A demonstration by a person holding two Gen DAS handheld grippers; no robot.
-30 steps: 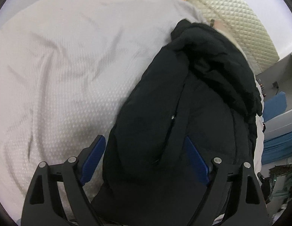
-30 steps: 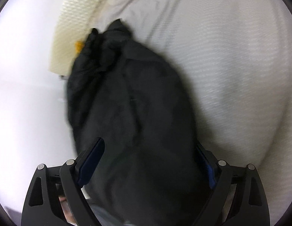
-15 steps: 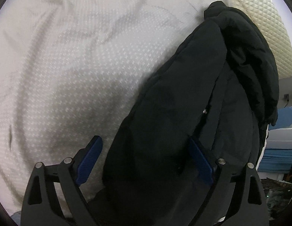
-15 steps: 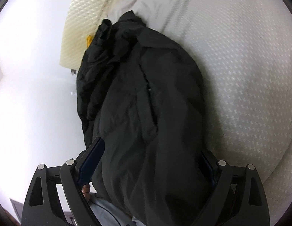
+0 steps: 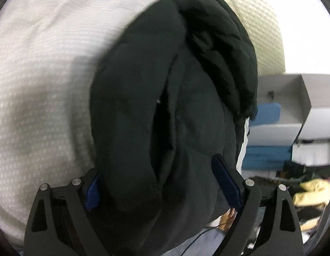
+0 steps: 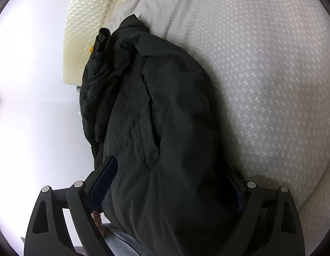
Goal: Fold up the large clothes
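White dotted bed sheet (image 6: 260,89) carries a black jacket (image 6: 160,115) bundled along the bed's edge by the cream quilted headboard (image 6: 84,27).

Open sheet spreads wide on one side of the jacket; on the other the bed edge drops off, with grey shelving (image 5: 292,106) and blue items (image 5: 268,113) beyond in the left wrist view. Left tongs (image 5: 162,183) and right tongs (image 6: 167,183) each reach in low, fingers spread wide apart, straddling thick folds of the jacket (image 5: 160,98) that bulge between and over them. Whether either pair actually pinches the fabric cannot be told. The right tongs' right finger is mostly buried under cloth. The left view is motion-blurred.
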